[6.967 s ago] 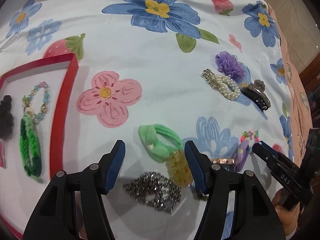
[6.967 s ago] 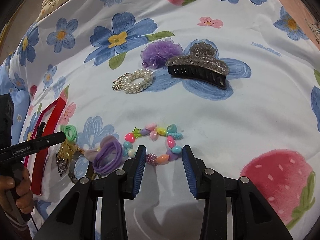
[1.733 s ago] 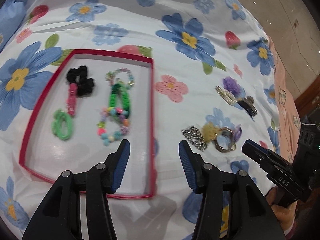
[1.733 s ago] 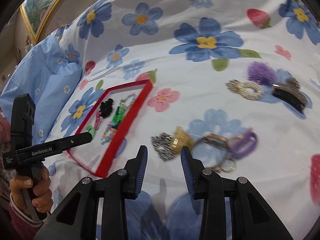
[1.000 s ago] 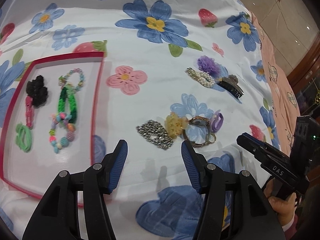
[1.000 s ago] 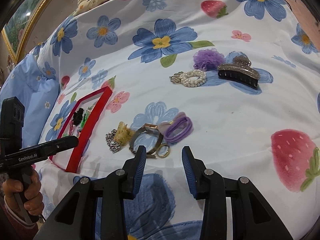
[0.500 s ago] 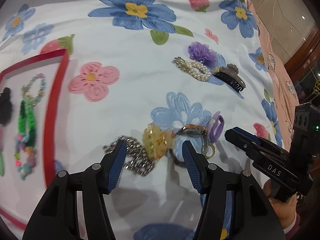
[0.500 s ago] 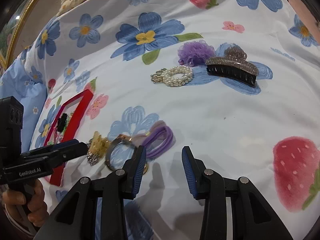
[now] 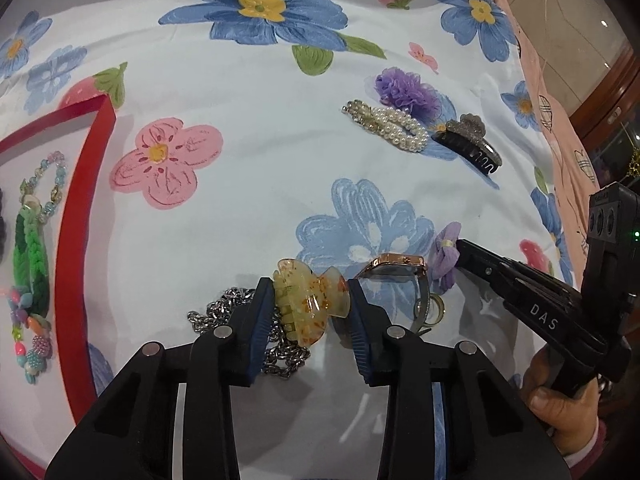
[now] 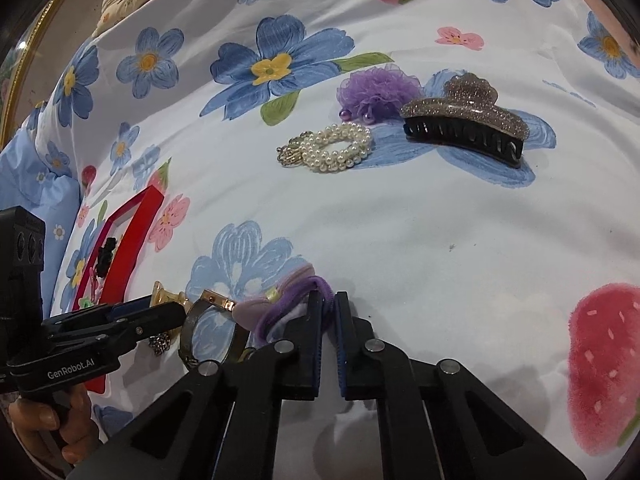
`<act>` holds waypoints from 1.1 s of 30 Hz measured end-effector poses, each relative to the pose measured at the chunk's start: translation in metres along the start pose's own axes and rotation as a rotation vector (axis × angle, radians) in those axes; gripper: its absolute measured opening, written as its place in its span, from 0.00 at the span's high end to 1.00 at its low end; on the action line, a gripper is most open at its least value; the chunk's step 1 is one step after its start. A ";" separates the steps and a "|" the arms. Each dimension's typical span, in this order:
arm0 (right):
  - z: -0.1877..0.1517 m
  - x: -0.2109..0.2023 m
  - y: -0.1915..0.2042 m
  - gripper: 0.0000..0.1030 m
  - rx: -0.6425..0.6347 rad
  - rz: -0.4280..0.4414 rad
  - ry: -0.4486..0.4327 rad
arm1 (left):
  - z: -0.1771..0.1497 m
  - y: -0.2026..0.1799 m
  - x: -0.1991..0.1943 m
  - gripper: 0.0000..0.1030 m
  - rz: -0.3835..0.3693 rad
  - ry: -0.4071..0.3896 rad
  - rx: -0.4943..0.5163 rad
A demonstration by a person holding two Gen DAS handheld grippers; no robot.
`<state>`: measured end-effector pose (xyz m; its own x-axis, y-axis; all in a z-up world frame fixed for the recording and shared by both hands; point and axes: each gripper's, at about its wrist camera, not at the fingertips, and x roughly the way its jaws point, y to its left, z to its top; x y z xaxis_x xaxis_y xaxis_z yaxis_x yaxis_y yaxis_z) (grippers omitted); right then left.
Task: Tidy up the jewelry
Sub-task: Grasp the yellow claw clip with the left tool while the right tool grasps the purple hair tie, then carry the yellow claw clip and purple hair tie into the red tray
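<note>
Your left gripper (image 9: pixel 311 306) is clamped on the yellow clip (image 9: pixel 310 305), its long axis spanning the pads. The red tray (image 9: pixel 72 216) lies off to its left, holding bracelets (image 9: pixel 34 240) and ties. Your right gripper (image 10: pixel 327 320) is pinched on the purple tie (image 10: pixel 296 300), farther from the tray, near the bedspread's (image 10: pixel 400 220) front.

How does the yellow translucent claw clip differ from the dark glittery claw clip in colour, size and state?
The yellow translucent claw clip is pale amber with orange flecks; the dark glittery claw clip has black teeth and a sparkling brownish top. The yellow clip looks short and compact, the dark one long and curved. The yellow clip sits between the left gripper's pads, while the dark clip lies untouched on the floral bedsheet. Both are toothed hair claws outside the red tray.
</note>
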<state>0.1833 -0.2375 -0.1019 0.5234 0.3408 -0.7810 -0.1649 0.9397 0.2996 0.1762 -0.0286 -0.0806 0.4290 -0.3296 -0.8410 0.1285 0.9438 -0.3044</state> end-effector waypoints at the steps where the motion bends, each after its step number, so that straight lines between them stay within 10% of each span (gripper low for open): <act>1: 0.000 -0.002 0.001 0.95 -0.001 0.000 -0.005 | 0.000 0.000 -0.002 0.67 -0.004 -0.004 -0.001; 33: -0.007 -0.040 0.121 0.95 -0.207 0.155 -0.054 | -0.052 0.092 -0.125 0.67 0.051 -0.193 -0.197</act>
<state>0.1362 -0.1370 -0.0384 0.5215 0.4844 -0.7024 -0.4112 0.8640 0.2905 0.0884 0.0985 -0.0271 0.5955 -0.2531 -0.7624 -0.0663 0.9304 -0.3606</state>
